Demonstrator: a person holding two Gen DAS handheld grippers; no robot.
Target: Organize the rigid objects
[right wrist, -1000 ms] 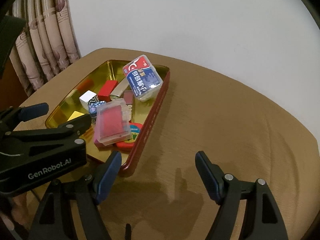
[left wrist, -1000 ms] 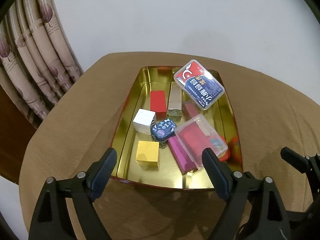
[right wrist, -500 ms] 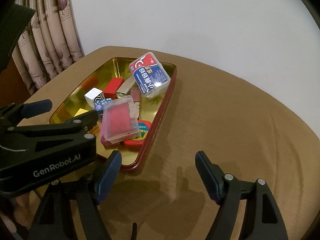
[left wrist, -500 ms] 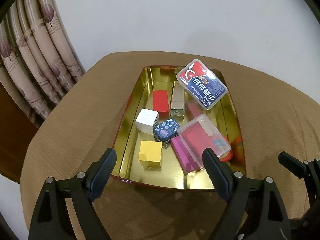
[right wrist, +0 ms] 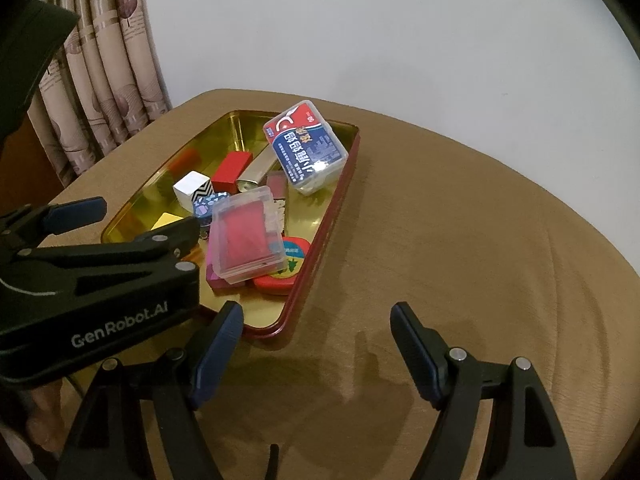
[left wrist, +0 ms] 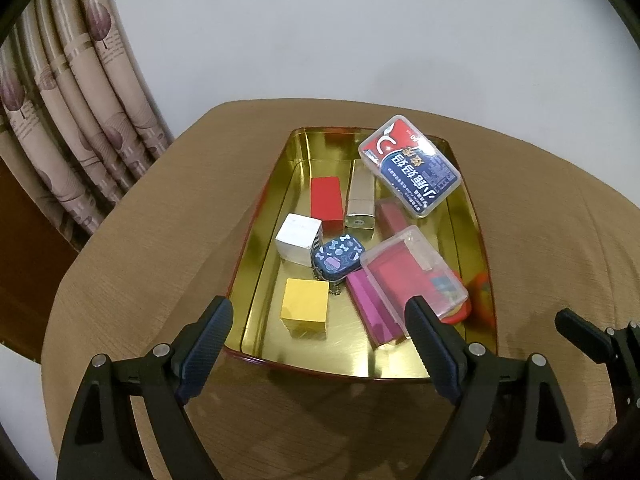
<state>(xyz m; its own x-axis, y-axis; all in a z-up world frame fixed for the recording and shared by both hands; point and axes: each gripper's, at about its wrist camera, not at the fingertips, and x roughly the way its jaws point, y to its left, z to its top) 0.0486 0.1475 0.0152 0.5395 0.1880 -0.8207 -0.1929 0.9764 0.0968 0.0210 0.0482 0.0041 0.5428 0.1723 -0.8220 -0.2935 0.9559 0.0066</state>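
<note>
Gold-lined tray, red outside, set on tan-clothed worktop, just ahead of left claw and ahead-left of right claw. Long axis of tray running away from left claw.

"GenRobot.AI" readable in white on left claw's body in right view. Clear lidded box with red and blue label carrying large white Chinese characters, upside down from left claw's side; small print too fine to read. Propped tilted against tray's far right corner.

Inside tray, from far to near of left claw: red block and silver bar lying side by side, long axes pointing away; white cube with zigzag side; blue tin with bone pattern on bead chain; yellow cube nearest, between the tips in view. Magenta box under clear flat case, angled toward far left. Red round tape with fruit picture at near right.

Both claws spread wide apart, gripping nothing, tips above worktop at tray's near edge.

Against one second back: tray and contents sit slightly farther up and right in left view; claw spreads unchanged.
</note>
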